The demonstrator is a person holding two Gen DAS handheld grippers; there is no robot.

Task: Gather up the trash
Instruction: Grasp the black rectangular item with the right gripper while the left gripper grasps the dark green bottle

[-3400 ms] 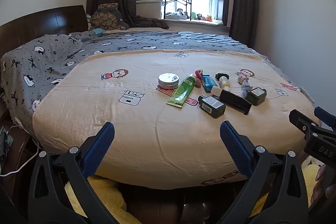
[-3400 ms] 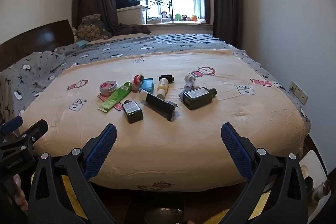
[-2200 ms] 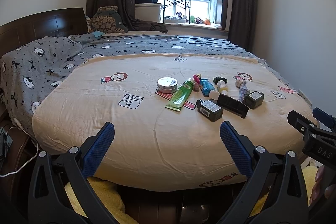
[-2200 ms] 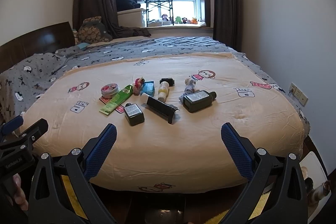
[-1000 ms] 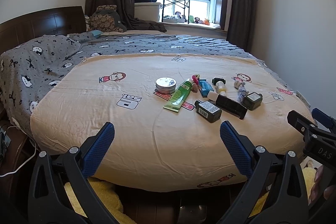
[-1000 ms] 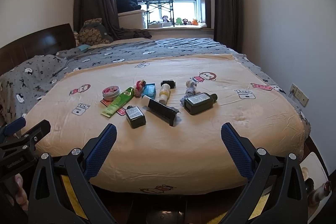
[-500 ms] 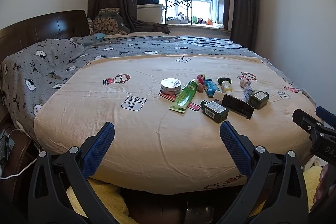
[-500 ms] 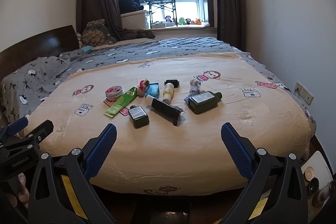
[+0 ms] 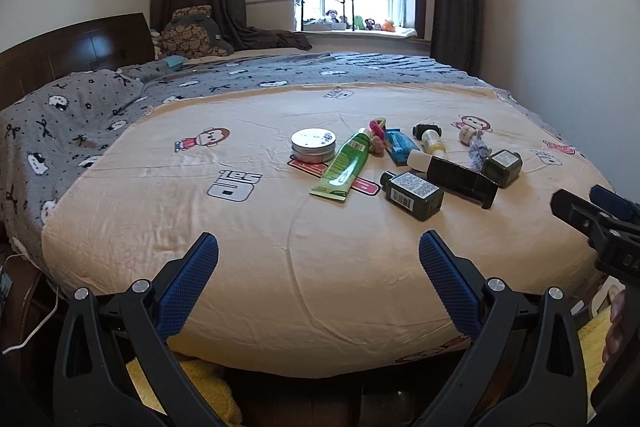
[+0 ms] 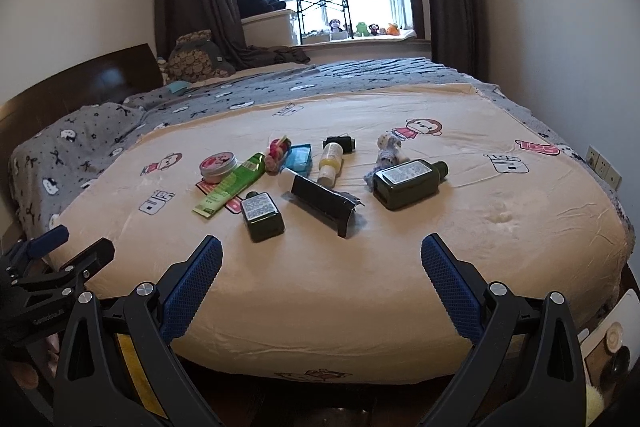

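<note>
At the bed's (image 9: 224, 267) near edge, left gripper (image 9: 318, 253) and right gripper (image 10: 321, 255) hang spread, empty

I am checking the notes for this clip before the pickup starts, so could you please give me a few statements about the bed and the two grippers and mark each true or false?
1. Both the left gripper and the right gripper are open and hold nothing. True.
2. The green tube stands upright. False: it lies flat on the beige sheet.
3. The round tin lies left of the green tube. True.
4. The larger dark bottle is held in the right gripper. False: it lies on the sheet, apart from both grippers.
5. The items lie on the grey blanket. False: they lie on the beige sheet.
</note>
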